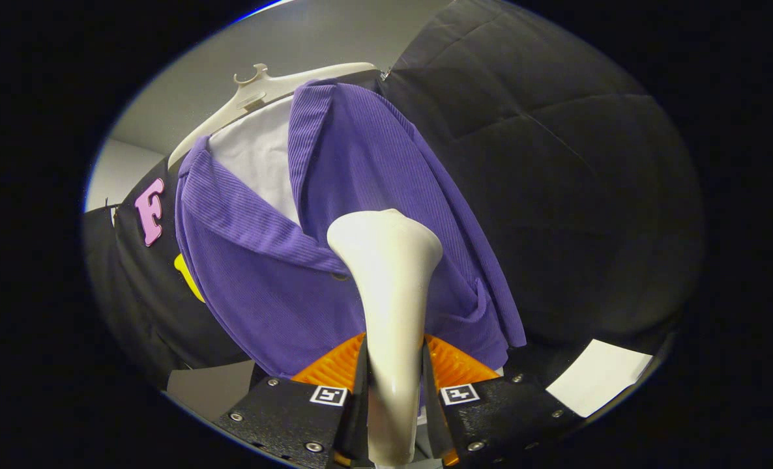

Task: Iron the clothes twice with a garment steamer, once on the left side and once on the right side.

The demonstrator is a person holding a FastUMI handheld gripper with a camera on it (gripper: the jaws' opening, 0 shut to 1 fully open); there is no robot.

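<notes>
The gripper (pixel 394 381) has both fingers pressed on the neck of the white garment steamer (pixel 390 280), so nothing else can enter between them. Straight ahead, the steamer's wide head sits against the purple shirt (pixel 360 195), which blocks the way forward from collar to hem. The shirt hangs on a white hanger (pixel 256 91), whose hook and shoulders close off the top. Beside the shirt's right edge, dark quilted cloth (pixel 556 163) walls that side. On the other side, only a narrow strip of black cloth (pixel 139 286) shows before the pale wall (pixel 308 39) above.
</notes>
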